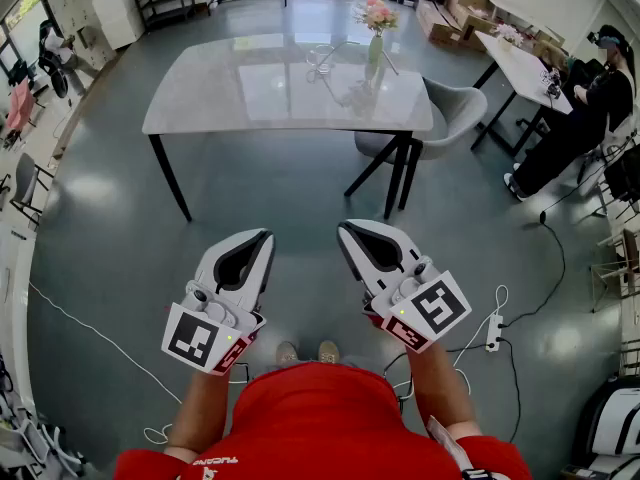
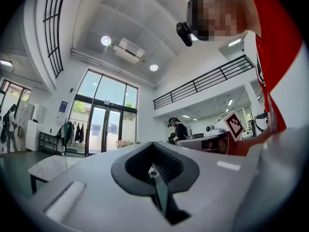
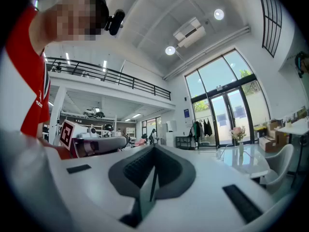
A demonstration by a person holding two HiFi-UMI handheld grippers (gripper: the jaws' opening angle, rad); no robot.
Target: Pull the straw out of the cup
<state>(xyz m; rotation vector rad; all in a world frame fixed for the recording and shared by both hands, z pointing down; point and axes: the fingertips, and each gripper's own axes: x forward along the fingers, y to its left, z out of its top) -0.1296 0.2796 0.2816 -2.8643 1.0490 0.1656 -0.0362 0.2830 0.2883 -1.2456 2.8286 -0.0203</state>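
Observation:
A clear cup with a thin straw stands on the far side of the grey table, well ahead of me in the head view. Both grippers are held close to my body over the floor, far short of the table. The left gripper is shut with nothing between its jaws, and its own view shows the jaws pressed together. The right gripper is likewise shut and empty, its jaws meeting in its own view. In the right gripper view the table lies at the right.
A vase of pink flowers stands next to the cup. A grey chair sits at the table's right end. A seated person is at a second table at the far right. A power strip and cables lie on the floor at my right.

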